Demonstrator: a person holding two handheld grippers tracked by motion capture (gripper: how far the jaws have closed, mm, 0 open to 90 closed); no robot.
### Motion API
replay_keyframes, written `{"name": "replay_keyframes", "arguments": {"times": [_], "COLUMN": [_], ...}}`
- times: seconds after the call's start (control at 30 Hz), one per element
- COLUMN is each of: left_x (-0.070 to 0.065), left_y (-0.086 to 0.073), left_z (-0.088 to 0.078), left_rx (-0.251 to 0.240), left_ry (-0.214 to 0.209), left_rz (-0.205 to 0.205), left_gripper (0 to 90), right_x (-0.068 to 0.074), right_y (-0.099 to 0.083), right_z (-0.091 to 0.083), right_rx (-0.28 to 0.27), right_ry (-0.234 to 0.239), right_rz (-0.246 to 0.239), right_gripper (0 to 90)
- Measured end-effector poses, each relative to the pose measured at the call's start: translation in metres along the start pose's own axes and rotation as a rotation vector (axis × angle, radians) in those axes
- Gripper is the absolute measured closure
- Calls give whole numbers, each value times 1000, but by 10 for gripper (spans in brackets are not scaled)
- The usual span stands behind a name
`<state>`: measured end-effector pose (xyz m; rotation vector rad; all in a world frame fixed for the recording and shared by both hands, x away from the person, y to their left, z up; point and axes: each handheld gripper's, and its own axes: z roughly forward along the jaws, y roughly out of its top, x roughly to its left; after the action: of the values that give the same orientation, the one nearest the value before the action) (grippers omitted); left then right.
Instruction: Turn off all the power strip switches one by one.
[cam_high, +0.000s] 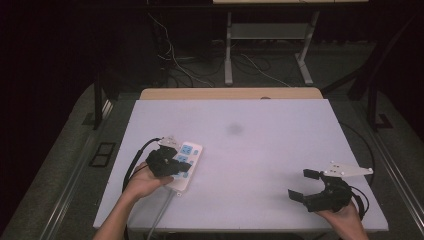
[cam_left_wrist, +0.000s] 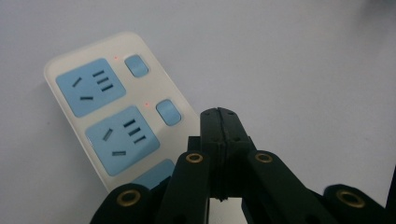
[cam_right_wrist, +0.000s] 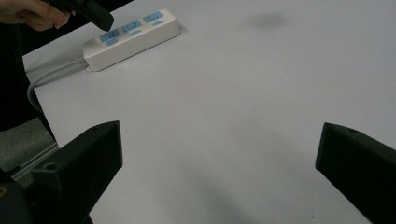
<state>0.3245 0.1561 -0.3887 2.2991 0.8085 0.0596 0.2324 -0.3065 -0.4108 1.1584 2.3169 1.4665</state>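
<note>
Left gripper (cam_high: 176, 167): it hovered over the near half of the power strip, jaws pressed flat together with nothing between them; in the left gripper view the closed tips (cam_left_wrist: 219, 122) sat just beside the second blue switch.

Power strip (cam_high: 186, 162): a white bar with blue sockets, lying on the left part of the table (cam_high: 260, 150), its long axis running away from the person and its grey cable (cam_high: 159, 215) trailing off the near edge.

Switches: two blue rocker buttons (cam_left_wrist: 136, 65) (cam_left_wrist: 168, 112) showed in the left gripper view, each with a small red light (cam_left_wrist: 146, 104) glowing next to it, so those two outlets looked switched on.

Progress: judged from the lit dots, the two far switches seemed already pressed; a third blue panel (cam_left_wrist: 154, 175) lay half hidden under the gripper, and its state could not be told.

Left to do: probably that nearest switch, if it was not yet on.

Table middle: bare, but for a faint dark smudge (cam_high: 234, 129).

Right gripper (cam_high: 302, 185): held well apart from the strip at the right near corner, jaws spread wide and empty, idle in the person's hand (cam_high: 345, 215).
</note>
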Motion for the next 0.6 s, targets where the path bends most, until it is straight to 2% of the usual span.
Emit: {"name": "replay_keyframes", "arguments": {"times": [0.3,0.6], "left_x": [6,13], "left_y": [12,21], "left_z": [-10,-13], "left_rx": [-3,4], "left_ry": [19,40], "left_rz": [9,11], "left_gripper": [892,892], "right_x": [-1,0], "right_y": [0,0], "right_z": [0,0], "right_rx": [-1,0], "right_ry": [-2,-1], "right_rz": [3,2], "right_gripper": [5,5]}}
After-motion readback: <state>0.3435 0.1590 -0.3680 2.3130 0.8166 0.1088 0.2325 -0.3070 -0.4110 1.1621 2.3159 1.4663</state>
